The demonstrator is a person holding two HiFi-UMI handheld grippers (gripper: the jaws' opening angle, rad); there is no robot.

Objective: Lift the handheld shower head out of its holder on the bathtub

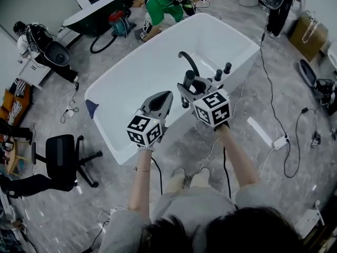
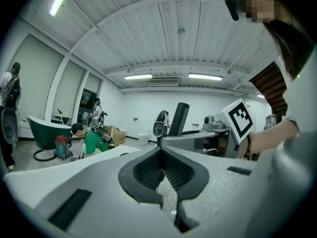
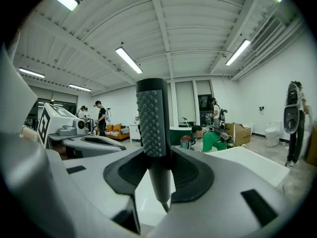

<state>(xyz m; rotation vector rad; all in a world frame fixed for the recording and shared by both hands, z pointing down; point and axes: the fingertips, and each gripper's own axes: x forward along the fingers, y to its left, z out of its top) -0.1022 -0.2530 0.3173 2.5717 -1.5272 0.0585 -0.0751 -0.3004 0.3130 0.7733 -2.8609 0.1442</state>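
One grip made: your right gripper [image 3: 157,158] pinches the shower head [image 3: 152,115] upright by its handle.
It looks lifted clear of its holder, above the bathtub [image 1: 131,83] rim beside the taps [image 1: 222,71]. Your left gripper [image 2: 159,151] has its fingers pressed together, empty. Next, keep the pinch firm and carry it away level.

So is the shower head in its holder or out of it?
Out. The right gripper holds the shower head upright, its bottom end hanging free above the bathtub.
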